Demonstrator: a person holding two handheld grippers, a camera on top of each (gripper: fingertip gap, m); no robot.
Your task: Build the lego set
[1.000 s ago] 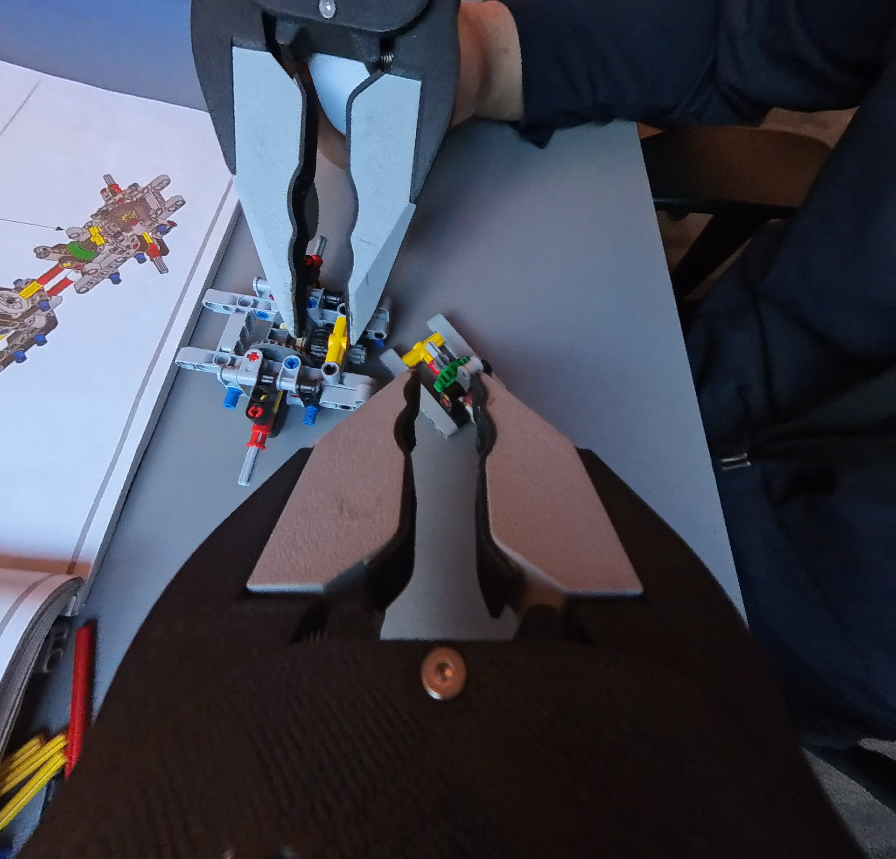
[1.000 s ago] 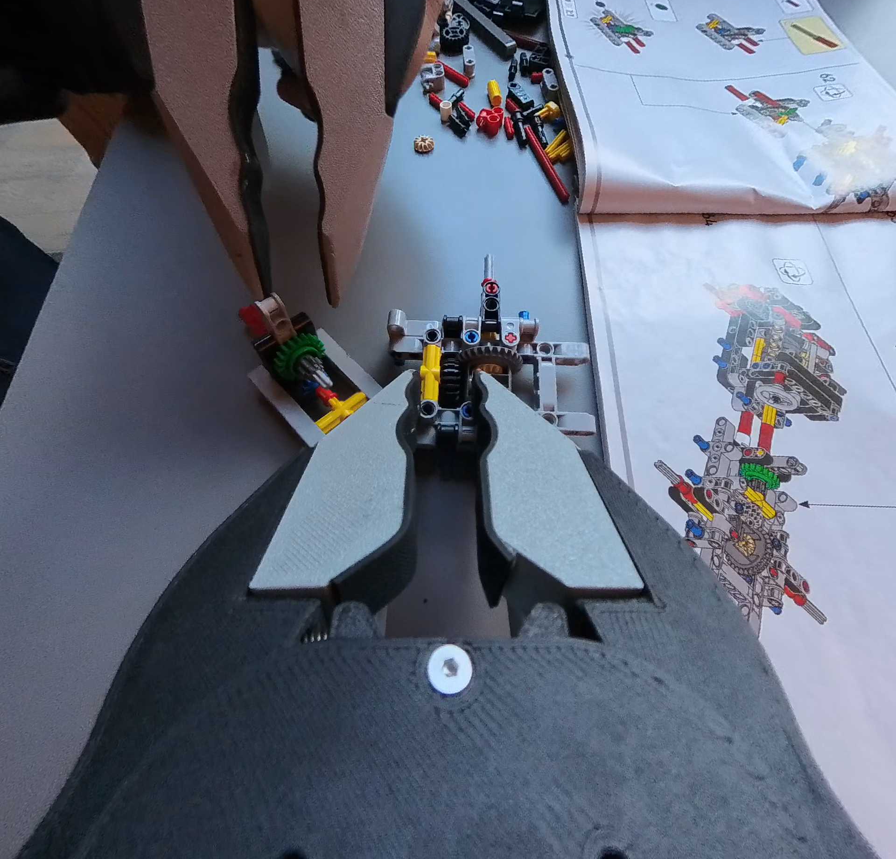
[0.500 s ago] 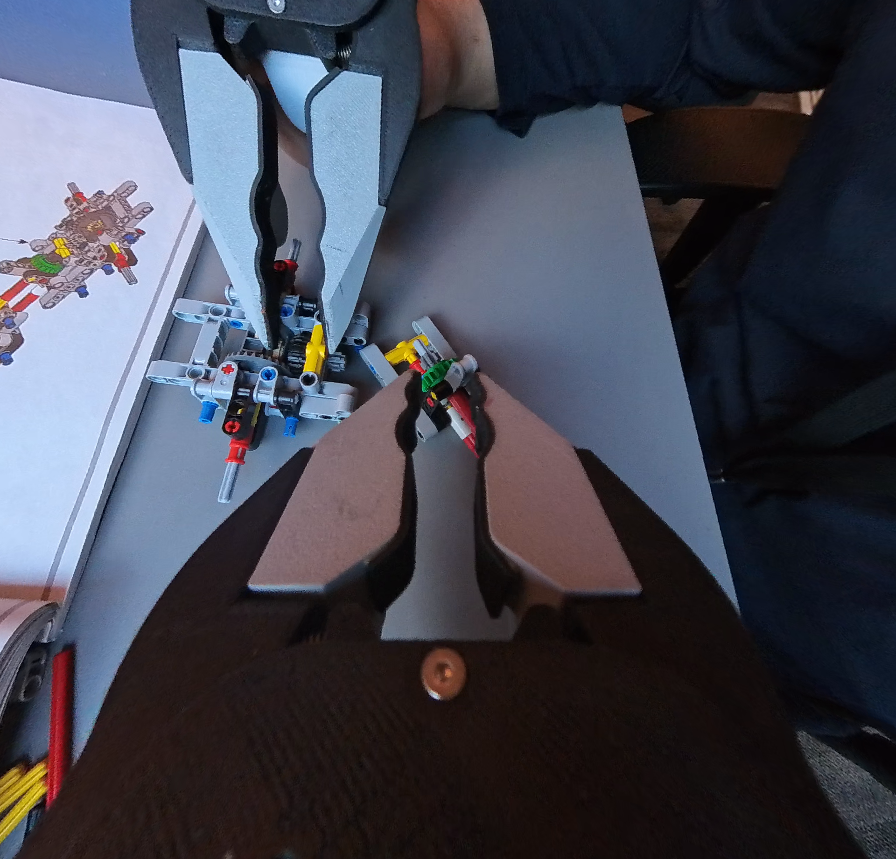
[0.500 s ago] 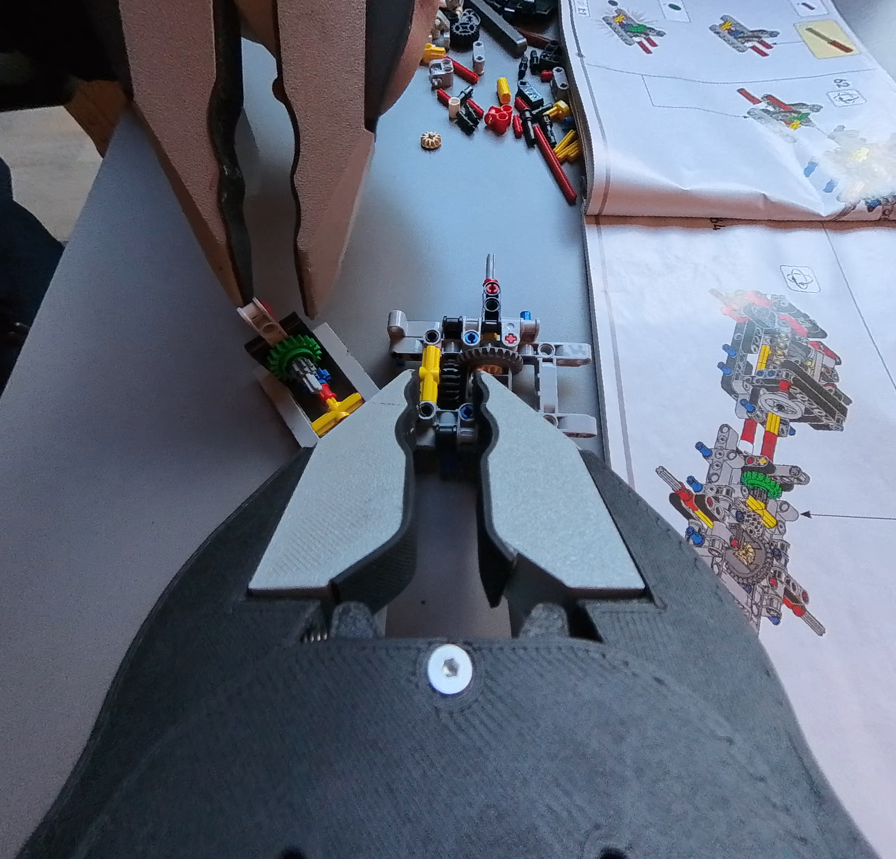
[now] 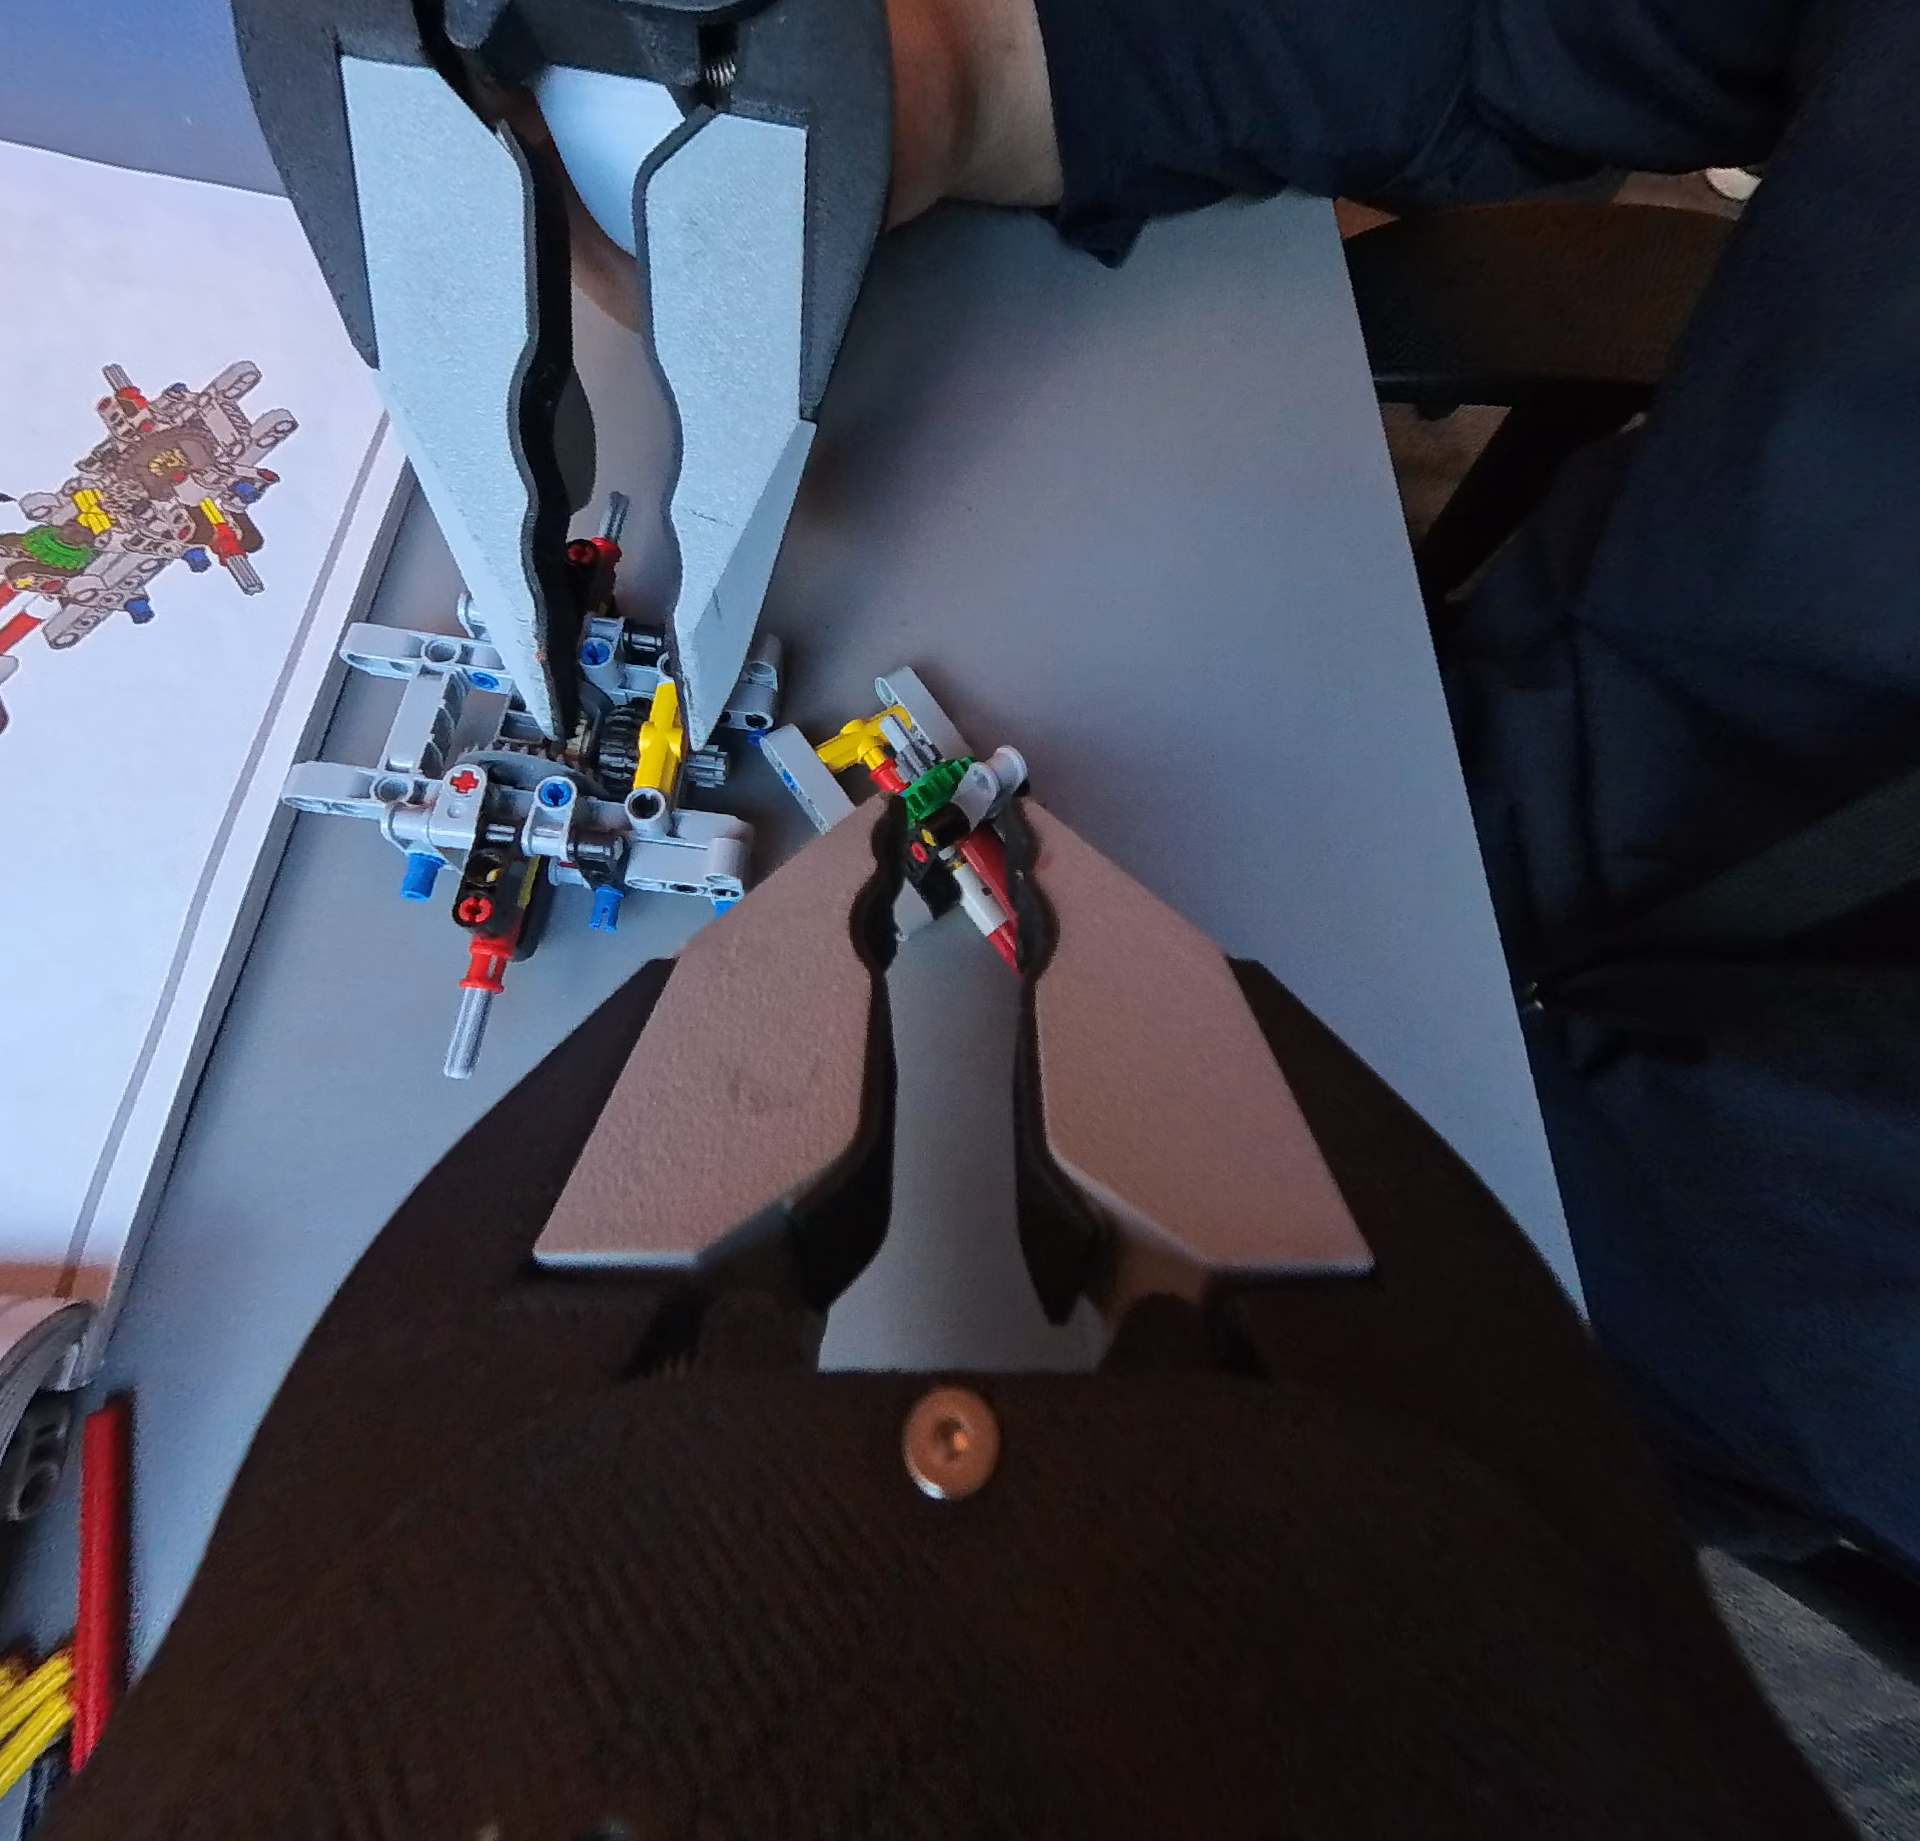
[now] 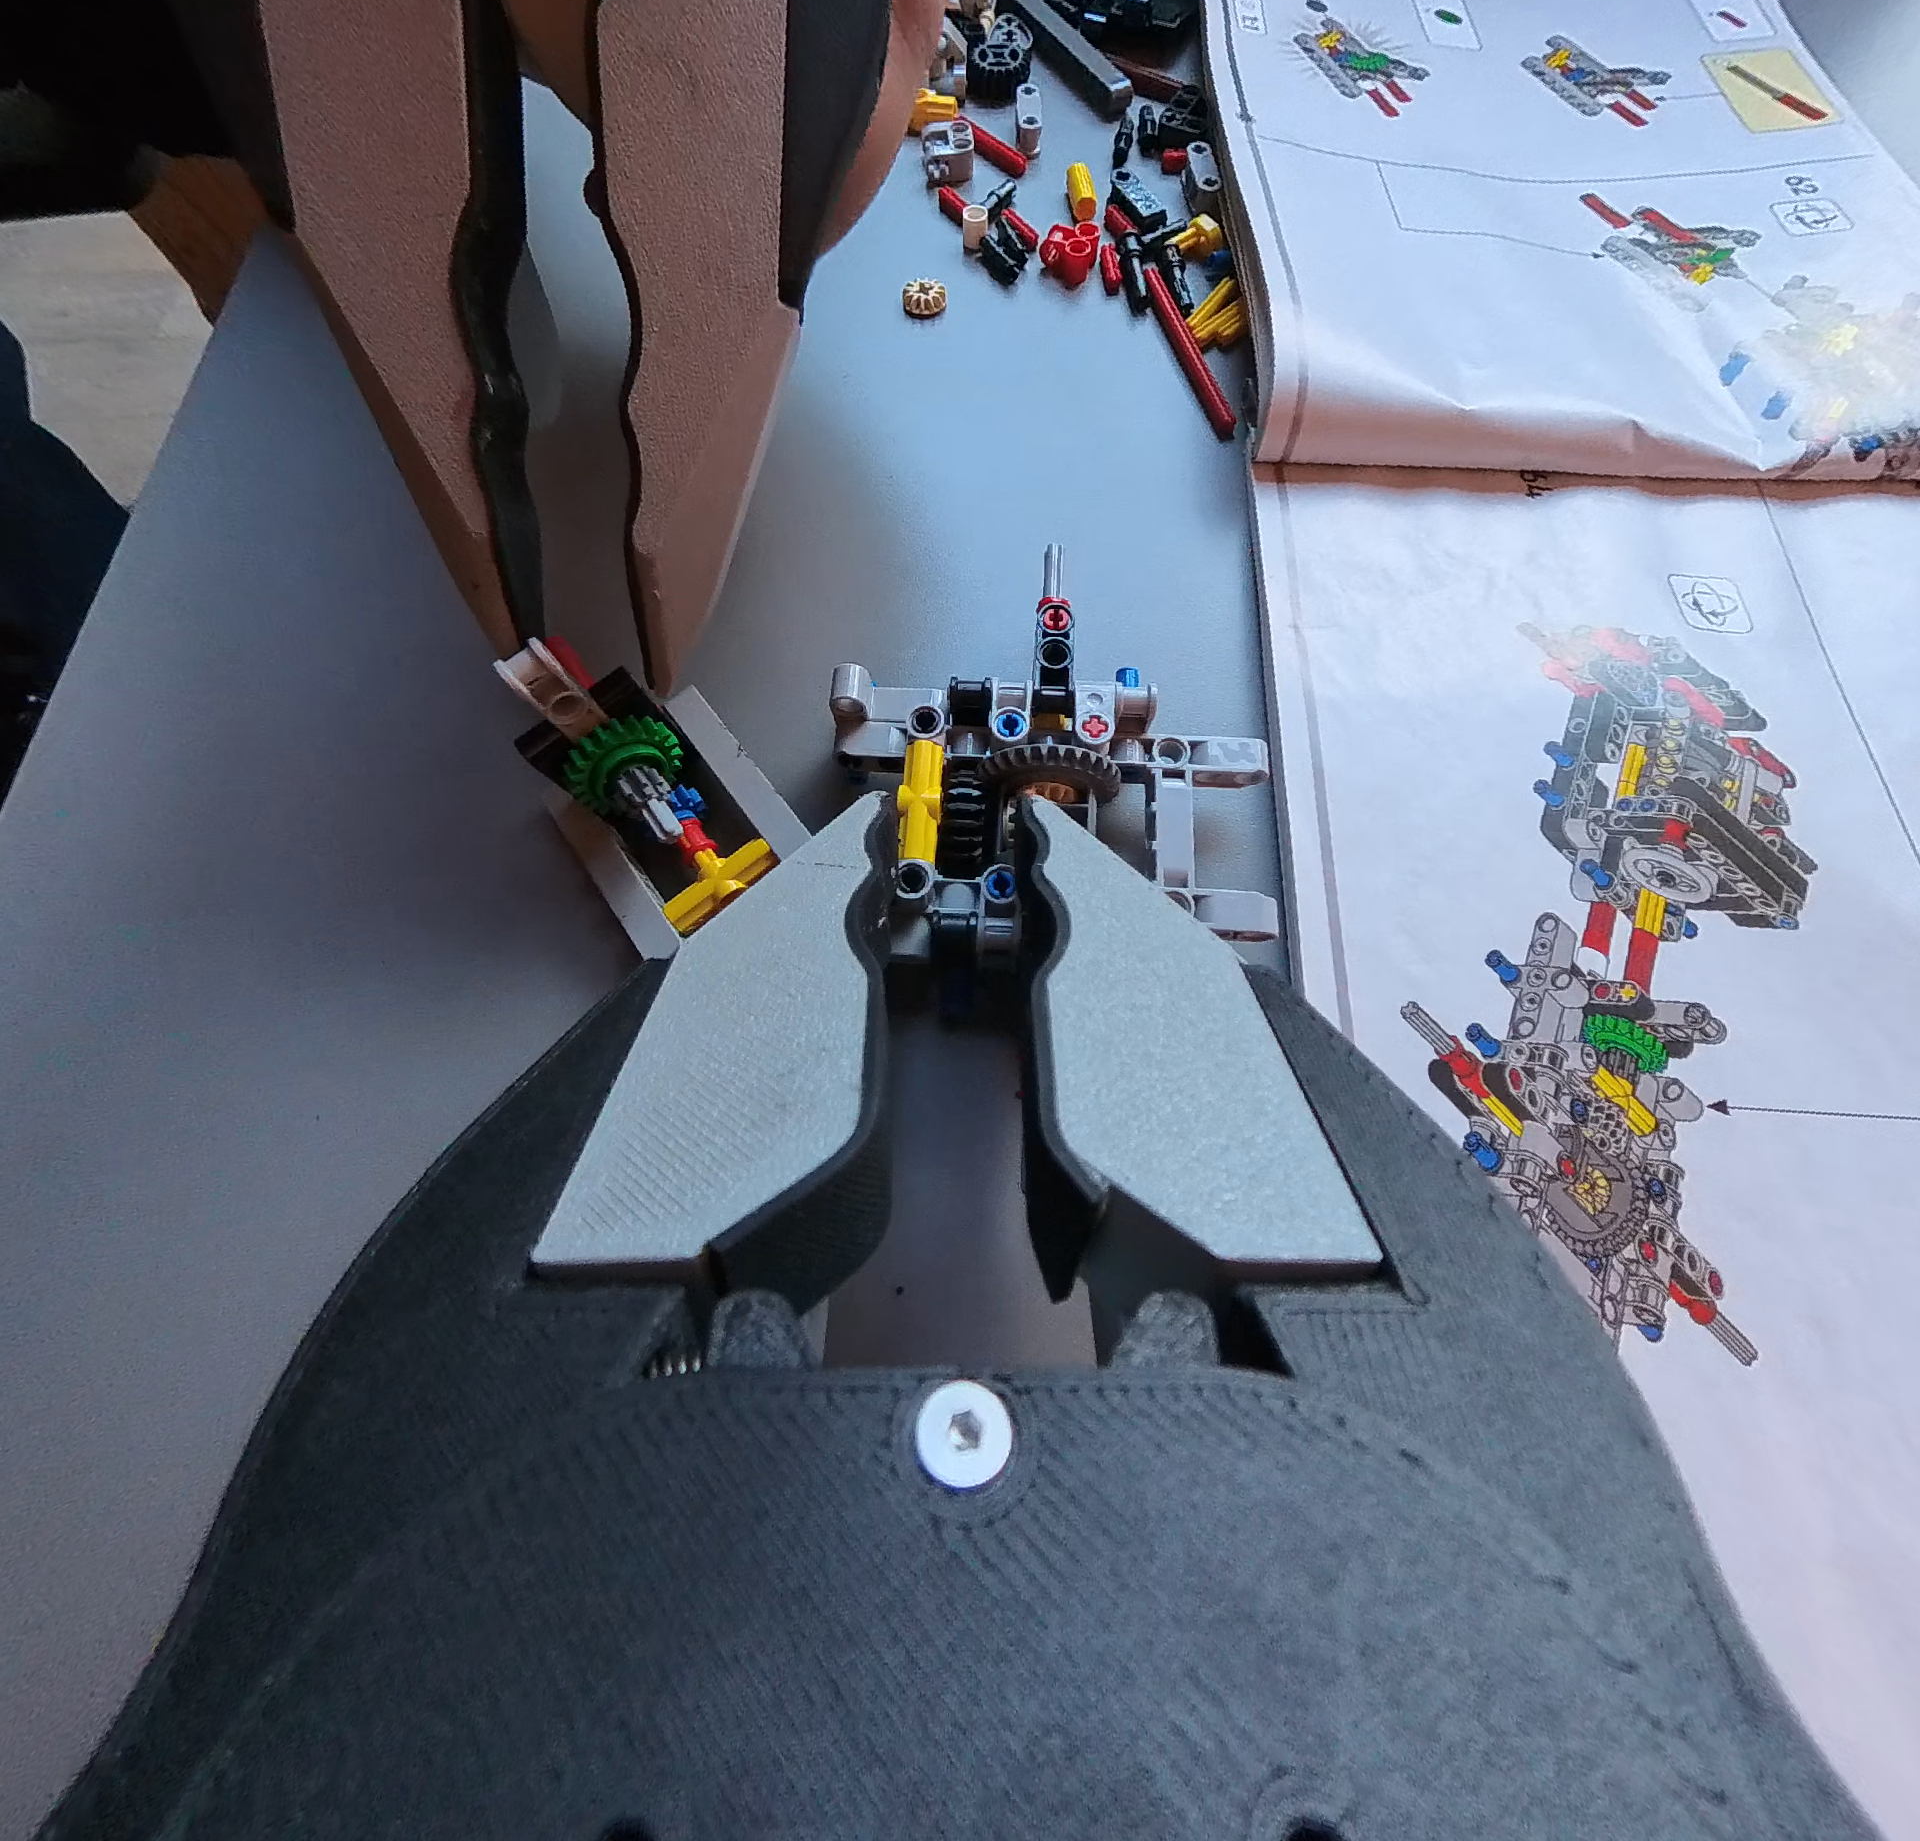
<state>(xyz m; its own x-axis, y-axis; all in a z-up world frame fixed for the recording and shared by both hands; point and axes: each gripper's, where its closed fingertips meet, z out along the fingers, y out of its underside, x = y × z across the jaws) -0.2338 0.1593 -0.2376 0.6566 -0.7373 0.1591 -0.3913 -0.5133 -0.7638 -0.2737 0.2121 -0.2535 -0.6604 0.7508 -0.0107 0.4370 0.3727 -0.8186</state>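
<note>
The left tongs (image 5: 951, 856) pinch the small green-gear subassembly (image 5: 940, 825), while the right tongs (image 6: 951, 835) clamp the grey geared frame (image 6: 1049, 752), steadying both on the bench (image 5: 1091, 544).

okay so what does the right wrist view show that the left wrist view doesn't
Only the right wrist view: the pile of loose parts at the far end of the table, a lone tan gear, and the booklet's far page.

Only the left wrist view: a person's dark sleeve and a chair beyond the table edge.

Both: the grey tongs closed on the grey gear frame, the tan tongs gripping the small green-gear assembly, and the open booklet.
</note>
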